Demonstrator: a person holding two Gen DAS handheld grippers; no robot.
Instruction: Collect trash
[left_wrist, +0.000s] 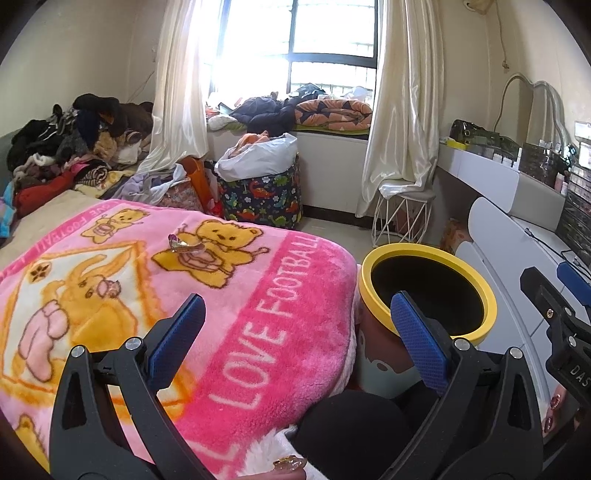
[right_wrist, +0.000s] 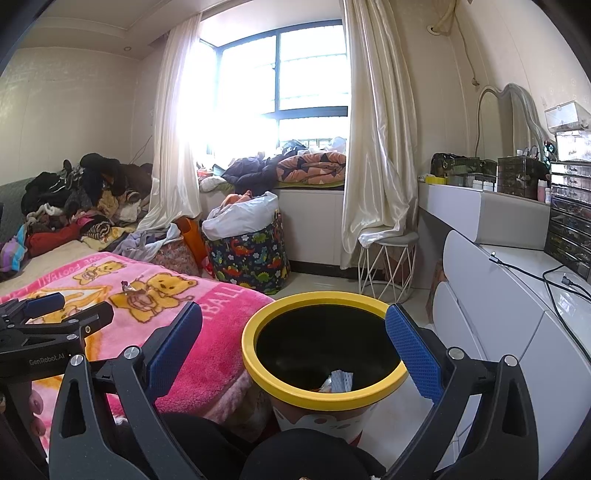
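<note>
Reading "LOVE FOOTBALL" in white capitals along the deep-pink border of the pink blanket (left_wrist: 280, 302), at 6 o'clock in the left wrist view; same words upside down along its far edge at 9 o'clock, partly legible. "GenRobot.AI" printed on the left gripper (right_wrist: 55, 314) body, at 8 o'clock in the right wrist view. "DAS" on the right gripper (left_wrist: 561, 295), at 4 o'clock, rest cut off.

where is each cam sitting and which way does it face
Left wrist: on the left hand-held gripper, open over the pink blanket, facing the window; the right hand-held gripper shows at right.
Right wrist: on the right hand-held gripper, open above the yellow-rimmed bin.
Shared: blanket, bin, window, dinosaur basket.
</note>
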